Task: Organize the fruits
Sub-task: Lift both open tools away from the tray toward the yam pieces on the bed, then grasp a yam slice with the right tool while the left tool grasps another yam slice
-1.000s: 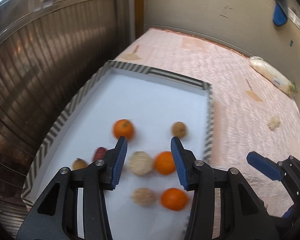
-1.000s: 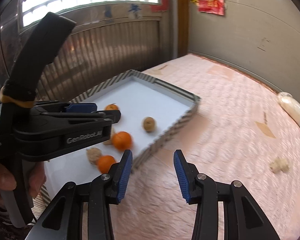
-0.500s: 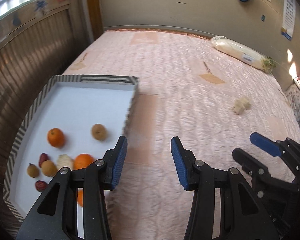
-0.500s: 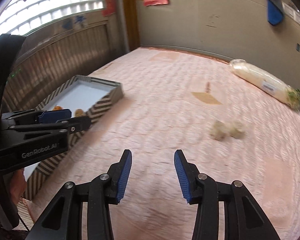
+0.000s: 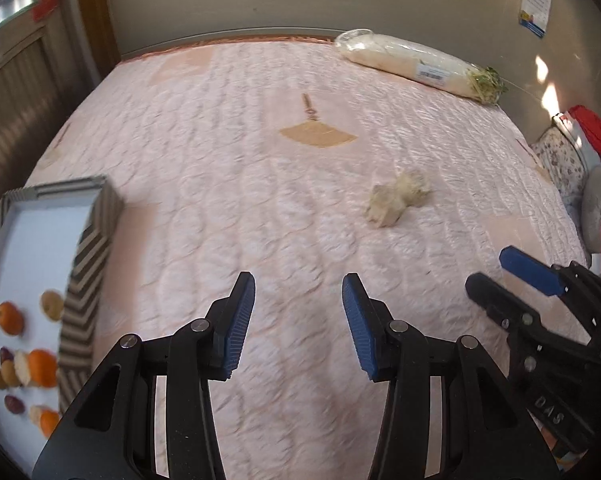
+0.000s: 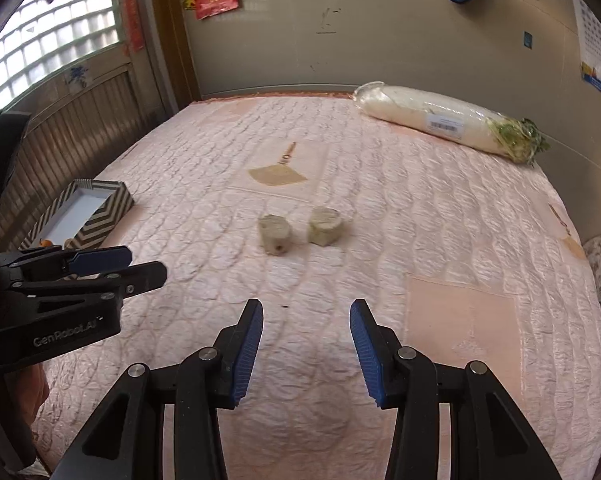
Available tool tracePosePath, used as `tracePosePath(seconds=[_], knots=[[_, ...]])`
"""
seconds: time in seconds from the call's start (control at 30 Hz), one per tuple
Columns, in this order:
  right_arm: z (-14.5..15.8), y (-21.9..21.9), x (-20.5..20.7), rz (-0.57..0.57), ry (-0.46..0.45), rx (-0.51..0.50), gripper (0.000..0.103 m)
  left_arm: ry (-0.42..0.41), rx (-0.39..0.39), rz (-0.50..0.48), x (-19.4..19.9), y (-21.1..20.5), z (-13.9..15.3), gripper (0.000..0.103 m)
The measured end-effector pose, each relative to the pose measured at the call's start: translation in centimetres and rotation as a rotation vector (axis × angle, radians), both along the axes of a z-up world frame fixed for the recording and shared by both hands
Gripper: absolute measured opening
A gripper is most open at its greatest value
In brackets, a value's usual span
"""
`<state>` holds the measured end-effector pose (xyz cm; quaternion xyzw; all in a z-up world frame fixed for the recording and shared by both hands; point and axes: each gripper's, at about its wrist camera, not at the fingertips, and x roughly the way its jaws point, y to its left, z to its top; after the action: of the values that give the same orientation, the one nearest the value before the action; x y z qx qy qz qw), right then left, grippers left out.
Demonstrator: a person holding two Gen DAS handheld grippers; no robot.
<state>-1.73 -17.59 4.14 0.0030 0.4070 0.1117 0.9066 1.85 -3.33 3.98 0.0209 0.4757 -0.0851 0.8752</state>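
Both grippers hang over a pink quilted bedcover (image 6: pixel 420 208) with nothing between their blue pads. The left gripper (image 5: pixel 298 316) has its jaws parted and empty, and the right gripper (image 6: pixel 306 346) likewise stands released above bare quilt. The task's fruit lies in a striped-rimmed tray (image 5: pixel 88 264) at the left edge of the cover: several oranges (image 5: pixel 9 318), a few pale brown round fruits (image 5: pixel 52 304) and small dark red ones (image 5: pixel 14 404) sit on its white floor, all somewhat blurred. Out on the cover, well apart from the tray, two pale beige chunks (image 6: pixel 275 234) rest just beside each other, ahead of the right gripper. Along the far edge by the wall lies a long white radish in plastic wrap (image 6: pixel 440 118).
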Motion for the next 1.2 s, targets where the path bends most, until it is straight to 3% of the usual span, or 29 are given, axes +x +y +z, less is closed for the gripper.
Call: tracePosePath(seconds=[0.33, 0.47, 1.0, 1.2], knots=[[-0.9, -2.8, 1.5, -0.03, 0.013, 0.016, 0.044, 0.043, -0.009, -0.022, 4.9, -4.3, -1.8, 0.045], [-1.1, -3.6, 2.2, -0.034, 0.016, 0.029, 0.044, 0.038, -0.023, -0.038, 5.7, -5.3, -1.8, 0.054], [-1.3, -4.4, 3.2, -0.045, 0.02, 0.044, 0.044, 0.051, -0.113, -0.054, 6.3, -5.1, -0.6, 0.054], [-1.4, -4.3, 3.2, -0.044, 0.026, 0.054, 0.044, 0.055, -0.108, -0.034, 7.2, -5.4, -0.9, 0.054]])
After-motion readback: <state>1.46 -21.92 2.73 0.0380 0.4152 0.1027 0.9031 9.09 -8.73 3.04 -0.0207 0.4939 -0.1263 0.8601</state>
